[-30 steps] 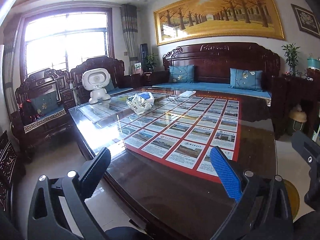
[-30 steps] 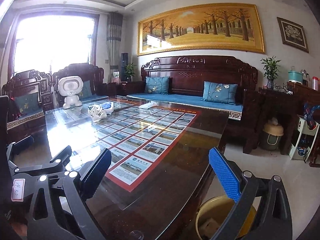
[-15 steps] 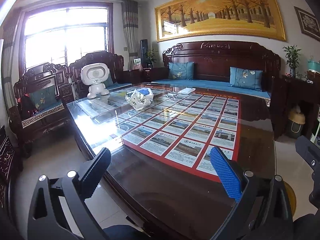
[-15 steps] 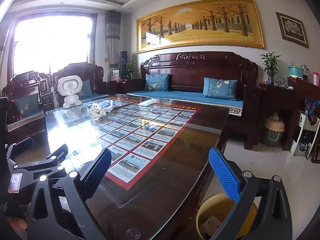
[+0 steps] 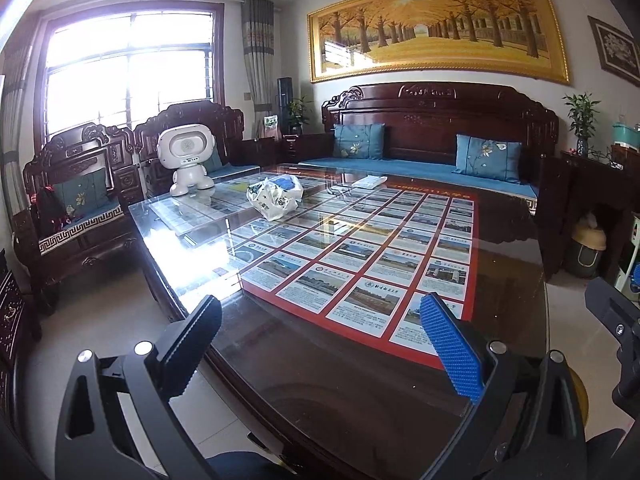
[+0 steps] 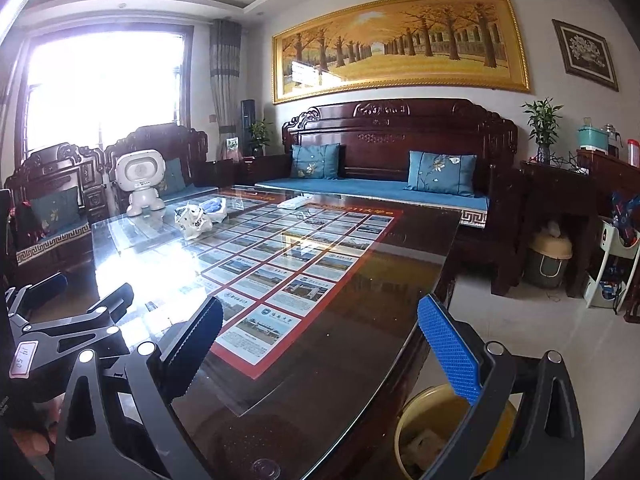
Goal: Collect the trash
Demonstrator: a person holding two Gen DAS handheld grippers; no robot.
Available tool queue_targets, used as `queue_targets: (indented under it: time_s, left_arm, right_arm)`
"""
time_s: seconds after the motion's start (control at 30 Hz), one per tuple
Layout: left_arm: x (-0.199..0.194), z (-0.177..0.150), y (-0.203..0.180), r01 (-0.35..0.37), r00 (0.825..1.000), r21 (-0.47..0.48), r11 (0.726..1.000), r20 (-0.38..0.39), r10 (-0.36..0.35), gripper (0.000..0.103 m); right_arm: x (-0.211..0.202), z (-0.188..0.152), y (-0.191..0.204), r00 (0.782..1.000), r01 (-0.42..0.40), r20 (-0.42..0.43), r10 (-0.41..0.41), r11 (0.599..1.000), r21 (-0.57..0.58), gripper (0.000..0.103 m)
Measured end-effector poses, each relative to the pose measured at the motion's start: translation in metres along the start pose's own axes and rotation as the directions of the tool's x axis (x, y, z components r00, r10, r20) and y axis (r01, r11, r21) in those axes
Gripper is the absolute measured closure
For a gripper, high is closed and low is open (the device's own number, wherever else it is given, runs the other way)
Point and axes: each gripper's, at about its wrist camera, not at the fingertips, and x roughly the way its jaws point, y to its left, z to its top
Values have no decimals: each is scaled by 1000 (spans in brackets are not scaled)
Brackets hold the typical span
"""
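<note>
Item: crumpled plastic bag (image 5: pixel 275 199) on glass-topped table (image 5: pixel 360 380), far end.
My left gripper (image 5: pixel 320 344) and right gripper (image 6: pixel 320 344) both spread wide, empty; yellow bin (image 6: pixel 420 432) beside table.

left wrist: near table (image 5: pixel 360 400) end, facing sofa (image 5: pixel 420 168) | right wrist: alongside, rightward | shared: tabletop, sofa

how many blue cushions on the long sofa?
2. One cushion leans on the backrest at the sofa's left end, the other cushion toward its right end. None seem hidden; both views agree.
</note>
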Motion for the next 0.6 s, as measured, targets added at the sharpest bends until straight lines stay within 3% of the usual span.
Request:
queue_targets:
  time_s: [0.43, 0.6]
  left_arm:
    - [16, 0, 4, 12, 1000, -12, 1000, -26, -12, 4]
    - [19, 0, 5, 27, 1000, -22, 999, 8, -27, 4]
  right_arm:
    - [15, -4, 5, 999, -9, -32, 8, 1000, -5, 8]
    - [24, -6, 6, 999, -9, -48, 9, 1000, -6, 8]
